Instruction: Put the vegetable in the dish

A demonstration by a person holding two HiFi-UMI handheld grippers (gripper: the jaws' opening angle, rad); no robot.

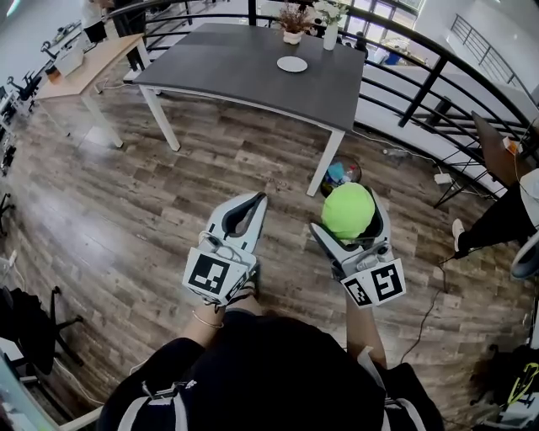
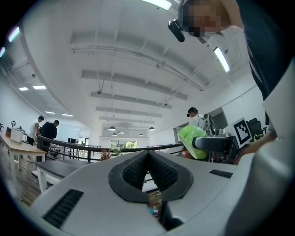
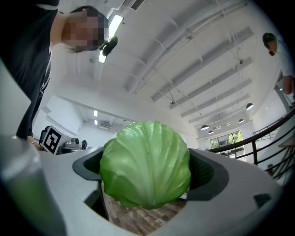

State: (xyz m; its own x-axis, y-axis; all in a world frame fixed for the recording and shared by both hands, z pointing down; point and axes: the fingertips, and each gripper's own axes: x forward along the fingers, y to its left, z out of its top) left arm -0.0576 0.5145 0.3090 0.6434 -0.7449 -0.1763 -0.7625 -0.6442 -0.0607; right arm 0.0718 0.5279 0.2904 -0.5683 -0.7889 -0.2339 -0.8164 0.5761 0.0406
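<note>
A round green cabbage [image 1: 347, 211] sits clamped between the jaws of my right gripper [image 1: 349, 217], held above the wooden floor. In the right gripper view the cabbage [image 3: 145, 169] fills the gap between the dark pads. My left gripper [image 1: 249, 210] hangs to its left with both jaws pressed together and nothing in them; its own view shows the pads [image 2: 161, 174] meeting. A small white dish [image 1: 292, 64] lies on the far dark grey table [image 1: 244, 71]. From the left gripper view the cabbage [image 2: 194, 140] shows at the right.
A flower pot [image 1: 293, 23] and a white vase [image 1: 330, 35] stand at the table's back edge. A black railing [image 1: 438, 71] runs along the right. A bin [image 1: 340, 173] sits by the table leg. A wooden desk [image 1: 80, 66] stands at far left. A person's leg [image 1: 497, 223] is at right.
</note>
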